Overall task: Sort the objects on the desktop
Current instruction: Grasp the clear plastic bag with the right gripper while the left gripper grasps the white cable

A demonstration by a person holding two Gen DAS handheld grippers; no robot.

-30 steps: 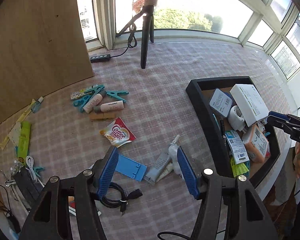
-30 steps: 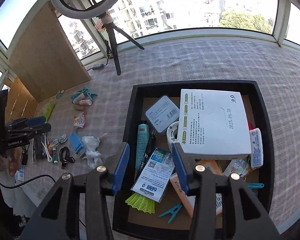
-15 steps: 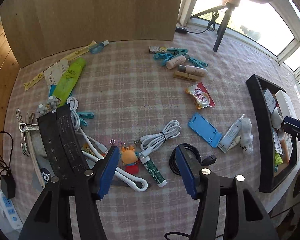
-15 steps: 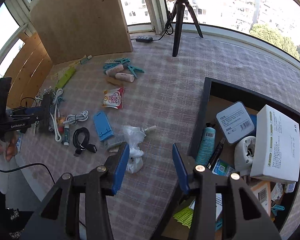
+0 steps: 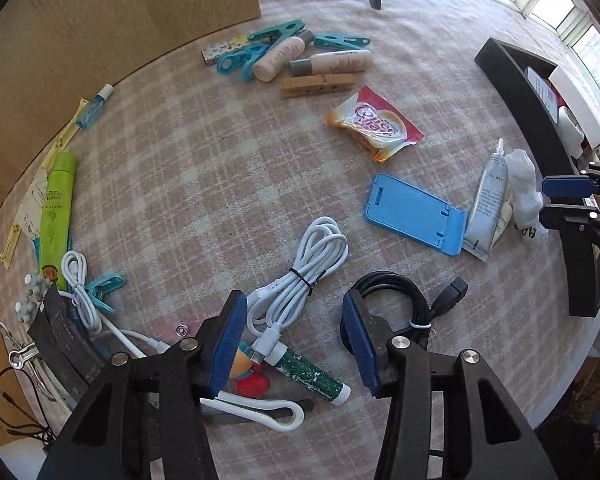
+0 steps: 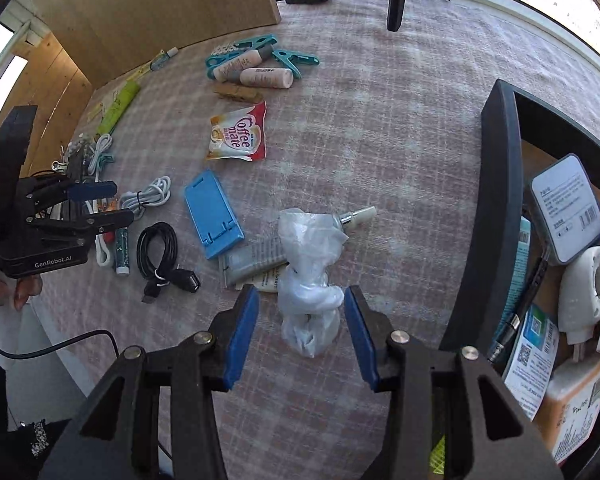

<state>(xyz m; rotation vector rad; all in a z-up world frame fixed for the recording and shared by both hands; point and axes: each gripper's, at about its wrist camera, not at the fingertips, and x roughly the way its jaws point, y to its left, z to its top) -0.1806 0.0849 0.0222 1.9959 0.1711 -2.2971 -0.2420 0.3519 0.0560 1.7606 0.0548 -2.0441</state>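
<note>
A: Right gripper (image 6: 296, 334) status?

B: Jaws wide, holding nothing. The crumpled clear-and-white plastic bag (image 6: 310, 280) lies on the pink checked tablecloth (image 6: 400, 168) w/ its near end between the blue pads (image 6: 240, 336), not touching either that I can see. The rest runs away from the fingers, over a grey squeeze tube with a white nozzle (image 6: 260, 258).

A: How will it handle?

B: My guess: v. light, soft, no stiffness, prob slippery film. It'll collapse when squeezed, so take the knotted, bunched white part near the pads, not the loose clear end. Risk: snagging the tube underneath, since they overlap.

A: Where does it go?

B: Likely the black rectangular tray (image 6: 496, 208) just to the right, already full of boxes and packets.

A: Left gripper (image 5: 296, 338)?

B: Also wide, empty. The bundled white USB cable with a black tie (image 5: 300, 276) sits between its pads, plug end nearest. A coiled black cable (image 5: 396, 300) is partly behind the right pad; a green glitter stick with a white cap (image 5: 310, 374) is just under the gap.

A: White cable's feel?

B: Light, floppy but tied, so should lift as one. Grab across the bundle near the tie.
</note>
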